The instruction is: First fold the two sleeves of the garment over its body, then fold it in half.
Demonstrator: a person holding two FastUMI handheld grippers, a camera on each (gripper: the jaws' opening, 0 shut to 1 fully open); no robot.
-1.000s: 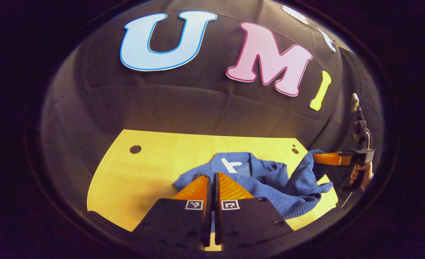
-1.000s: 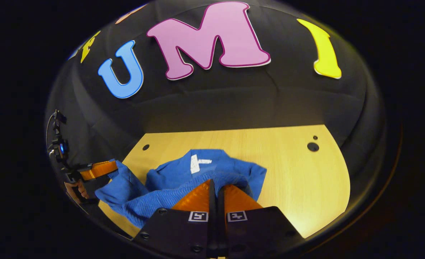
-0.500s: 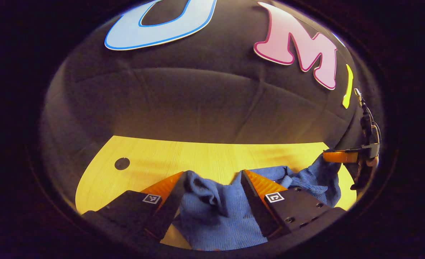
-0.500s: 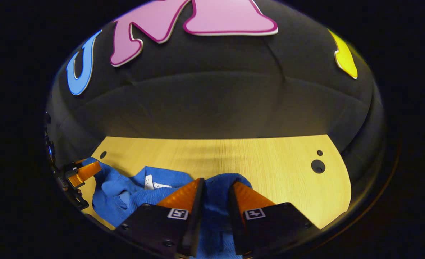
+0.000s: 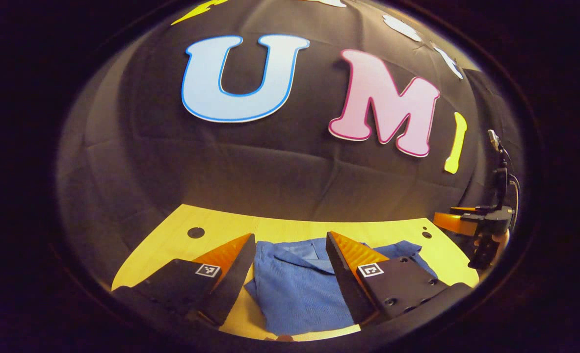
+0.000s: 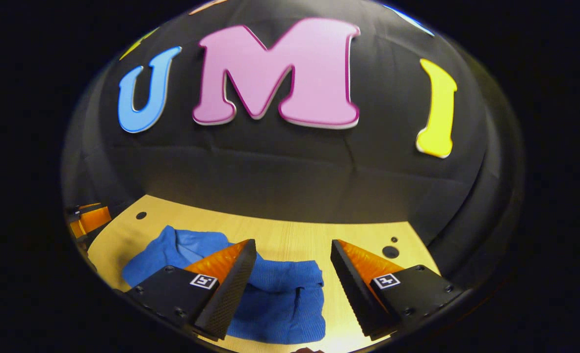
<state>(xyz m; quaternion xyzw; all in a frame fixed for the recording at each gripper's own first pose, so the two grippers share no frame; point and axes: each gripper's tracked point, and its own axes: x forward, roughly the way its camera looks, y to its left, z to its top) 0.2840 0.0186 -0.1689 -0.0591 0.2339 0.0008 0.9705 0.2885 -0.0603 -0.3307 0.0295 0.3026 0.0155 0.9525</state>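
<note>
Your left tongs (image 5: 290,242) and right tongs (image 6: 294,247) are both spread wide, hovering over the folded blue garment (image 5: 295,289) lying on the table (image 5: 221,228).

In the left gripper view we lose the near edge of the blue garment (image 5: 295,289) below the rim, and the left gripper (image 5: 290,255), fingers spread wide, hides its flanks, so we cannot tell how the sleeves lie. A small pale shape at the bottom rim is cut off and we cannot name it. At the far right the right gripper (image 5: 454,220) is small and partly cropped; a hand (image 5: 488,242) beneath it is barely visible. In the right gripper view the right gripper (image 6: 292,260) has one finger (image 6: 226,277) covering the garment's middle (image 6: 290,299), and the garment's near edge runs out of sight. The left gripper (image 6: 89,218) at the left rim is cut off, so whether it stands spread is beyond us there.
</note>
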